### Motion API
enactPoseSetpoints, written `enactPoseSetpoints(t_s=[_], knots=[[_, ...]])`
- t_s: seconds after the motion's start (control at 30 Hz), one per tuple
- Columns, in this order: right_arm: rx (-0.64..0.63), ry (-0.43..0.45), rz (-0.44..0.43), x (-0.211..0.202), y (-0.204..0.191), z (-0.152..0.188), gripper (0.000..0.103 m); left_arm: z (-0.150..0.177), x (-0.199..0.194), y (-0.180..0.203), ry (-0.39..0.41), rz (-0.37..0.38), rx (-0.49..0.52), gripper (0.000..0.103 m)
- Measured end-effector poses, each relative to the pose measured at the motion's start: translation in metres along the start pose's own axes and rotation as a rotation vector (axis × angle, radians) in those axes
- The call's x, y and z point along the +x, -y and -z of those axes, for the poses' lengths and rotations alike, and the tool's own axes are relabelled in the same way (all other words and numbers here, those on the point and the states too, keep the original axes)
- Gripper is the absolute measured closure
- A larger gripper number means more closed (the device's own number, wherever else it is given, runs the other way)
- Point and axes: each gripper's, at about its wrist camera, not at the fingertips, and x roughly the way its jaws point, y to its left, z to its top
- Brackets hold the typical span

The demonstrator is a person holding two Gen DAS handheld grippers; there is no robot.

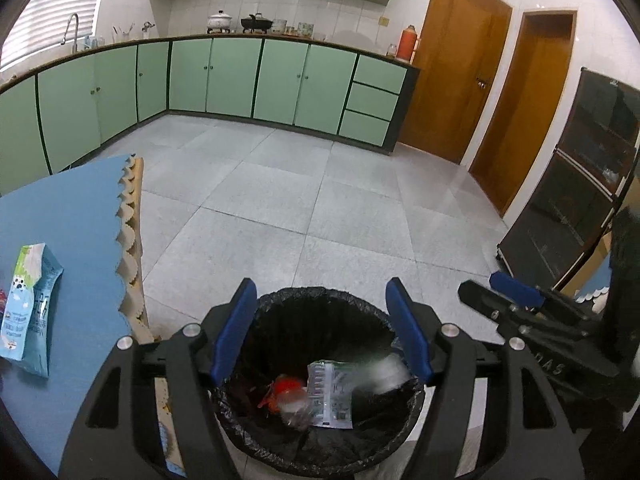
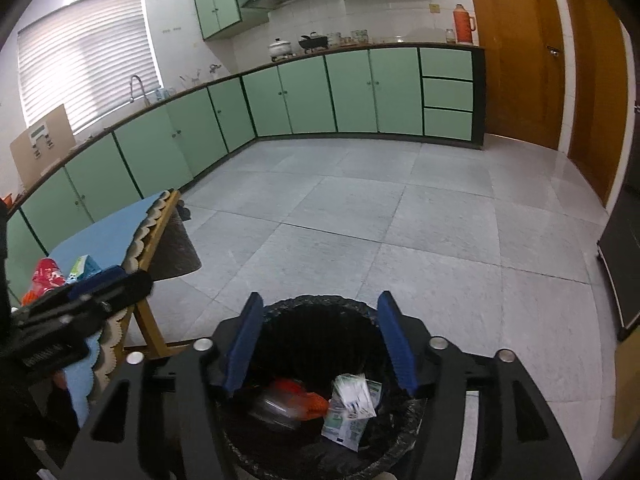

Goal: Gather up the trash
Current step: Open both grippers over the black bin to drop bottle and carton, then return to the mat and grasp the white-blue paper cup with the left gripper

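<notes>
A trash bin with a black liner (image 1: 320, 300) stands on the floor below both grippers; it also shows in the right wrist view (image 2: 320, 308). Inside lie a white wrapper (image 1: 330, 394), a red wrapper (image 1: 286, 390) and a blurred pale piece (image 1: 386, 372). The right wrist view shows the white wrapper (image 2: 352, 404) and the red wrapper (image 2: 304, 398). My left gripper (image 1: 322, 332) is open and empty over the bin. My right gripper (image 2: 320, 344) is open and empty over it too. A light blue carton (image 1: 30, 304) lies on the blue-covered table (image 1: 80, 216).
The table (image 2: 116, 236) stands left of the bin, with a red packet (image 2: 48, 274) and the carton (image 2: 82, 268) on it. Green kitchen cabinets (image 1: 224, 76) run along the far walls. Wooden doors (image 1: 452, 64) and a dark glass cabinet (image 1: 580, 184) are at right. Grey tiled floor lies ahead.
</notes>
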Motion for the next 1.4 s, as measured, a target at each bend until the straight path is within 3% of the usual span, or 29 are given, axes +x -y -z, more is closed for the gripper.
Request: enactPoseSetpoints(t_s=[0.07,0.17,0.37,0.63,0.9,1.4], knots=[[0.001,0.003,0.01,0.001,-0.002,-0.003,0.039,-0.002,-0.008,-0.003,0.016,0.002,-0.009,0.038],[0.005,0.023,0.038,-0.007,-0.004,-0.005,0.024,-0.003,-0.022,-0.005,0.042,-0.01,-0.017,0.037],[-0.015,0.085,0.072,-0.03,-0.024,-0.007,0.006,-0.006,-0.065,-0.024,0.118,-0.106,-0.038,0.02],[-0.035,0.133,0.017,-0.044,-0.074,-0.014,0.006,0.006,-0.13,-0.08,0.168,-0.255,-0.09,0.017],[-0.128,0.142,-0.074,-0.042,-0.156,-0.009,0.006,0.024,-0.191,-0.148,0.198,-0.445,-0.134,0.017],[-0.26,0.13,-0.228,-0.021,-0.296,0.015,0.006,0.056,-0.268,-0.265,0.196,-0.718,-0.252,0.017]])
